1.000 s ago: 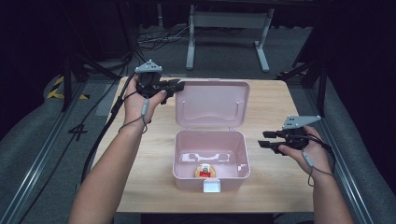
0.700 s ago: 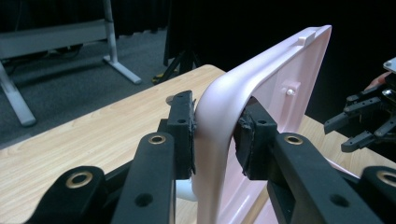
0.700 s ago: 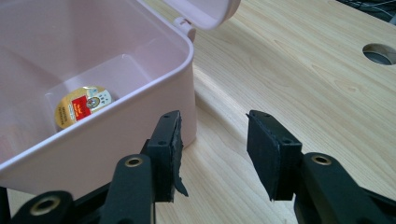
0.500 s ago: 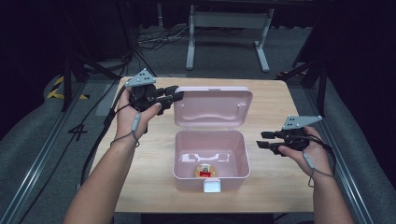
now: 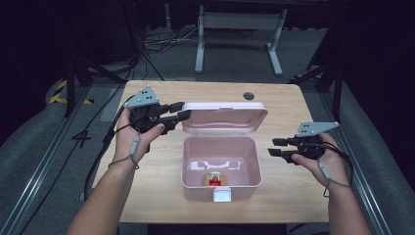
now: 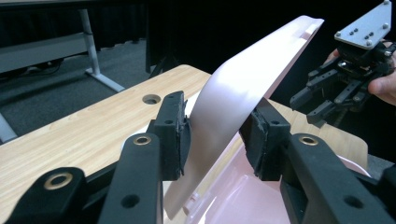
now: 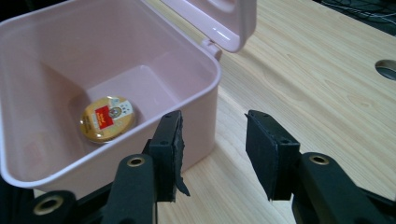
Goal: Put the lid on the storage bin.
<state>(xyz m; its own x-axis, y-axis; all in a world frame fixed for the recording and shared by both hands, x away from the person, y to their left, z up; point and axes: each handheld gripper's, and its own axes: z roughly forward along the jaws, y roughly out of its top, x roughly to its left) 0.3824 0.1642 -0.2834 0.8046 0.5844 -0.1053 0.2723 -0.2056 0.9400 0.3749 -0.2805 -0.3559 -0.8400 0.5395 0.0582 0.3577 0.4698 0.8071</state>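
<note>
High view: a pink box (image 5: 220, 164) stands open near the middle of the wooden counter (image 5: 147, 191), its latch tab facing the person and its lid (image 5: 225, 116) raised behind it. Inside, on the box floor toward the front wall, lies a small round tin (image 5: 214, 178) with a gold rim and a red label. The left gripper (image 5: 176, 111) is held at the lid's left edge, its jaws pointing toward the lid. In the left gripper view the lid (image 6: 243, 88) stands tilted between the two jaws; these have just been opening, and the pads now stand a little off the pink plastic on each side, so the lid is released rather than pinched. The right gripper (image 5: 278, 147) hovers just beside the box's right wall, level with the rim, apart from it. In the right gripper view its jaws are parted with nothing between them, bare wood showing in the gap; the box (image 7: 154, 88) lies off to their left, its near corner close to the left jaw, and the tin (image 7: 107, 119) rests label up on the box floor. A round cable hole (image 5: 249, 95) sits in the counter behind the lid. The right gripper (image 6: 345, 79) also shows beyond the lid in the left gripper view.
</note>
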